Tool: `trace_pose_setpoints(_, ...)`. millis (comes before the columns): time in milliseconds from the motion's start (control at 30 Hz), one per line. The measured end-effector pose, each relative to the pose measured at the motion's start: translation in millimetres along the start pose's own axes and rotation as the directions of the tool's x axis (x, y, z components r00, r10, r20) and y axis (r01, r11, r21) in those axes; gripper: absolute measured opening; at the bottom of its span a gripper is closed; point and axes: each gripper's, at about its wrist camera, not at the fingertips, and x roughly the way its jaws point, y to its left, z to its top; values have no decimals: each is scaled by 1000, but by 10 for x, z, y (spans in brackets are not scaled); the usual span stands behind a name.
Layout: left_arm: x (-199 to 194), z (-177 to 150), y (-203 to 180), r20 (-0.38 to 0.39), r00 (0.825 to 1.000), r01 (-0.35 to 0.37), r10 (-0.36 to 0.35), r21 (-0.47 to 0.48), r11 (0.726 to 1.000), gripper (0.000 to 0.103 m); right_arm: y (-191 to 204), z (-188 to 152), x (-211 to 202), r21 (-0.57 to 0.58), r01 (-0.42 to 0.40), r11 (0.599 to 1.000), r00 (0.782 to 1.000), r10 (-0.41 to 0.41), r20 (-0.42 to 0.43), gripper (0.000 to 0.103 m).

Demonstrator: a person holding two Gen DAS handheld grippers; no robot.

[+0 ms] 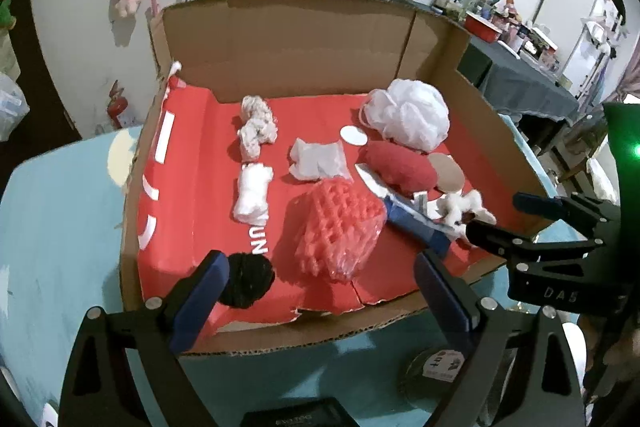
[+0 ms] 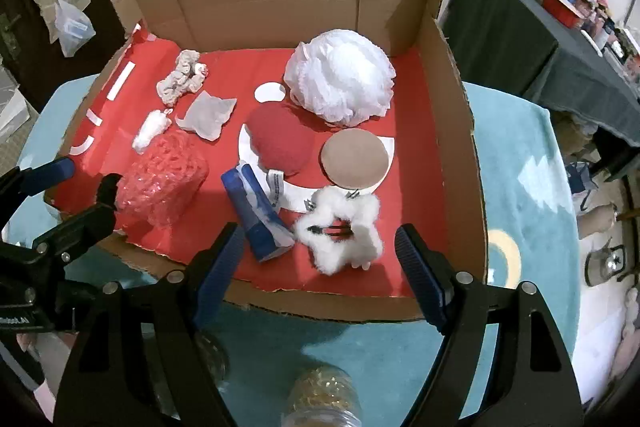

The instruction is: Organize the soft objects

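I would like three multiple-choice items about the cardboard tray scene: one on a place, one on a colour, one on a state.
1. Where does the white mesh bath puff lie in the cardboard tray?
A. far right part
B. near left corner
C. outside the tray

2. What colour is the yarn ball beside the left claw?
A. white
B. black
C. yellow

3. How is the right claw?
A. shut on the blue packet
B. shut on the puff
C. open, holding nothing

Answers: 1 A, the puff sits toward the back wall on the right side. 2 B, the ball is dark black against the red liner. 3 C, its fingers stand apart, with the fluffy white clip lying untouched between them.
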Motion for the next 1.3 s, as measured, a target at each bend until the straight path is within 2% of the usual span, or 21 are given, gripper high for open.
trace_pose_setpoints(500, 235, -117, 72, -83, 996, -30, 27, -38, 999, 96, -12, -72, 148, 23, -5, 1000, 999, 6, -35, 77)
trace_pose_setpoints(1300, 253, -88, 104, -69, 997, -39, 36, -47, 998, 96, -6, -109, 160, 11, -7, 1000, 999, 7, -38, 77)
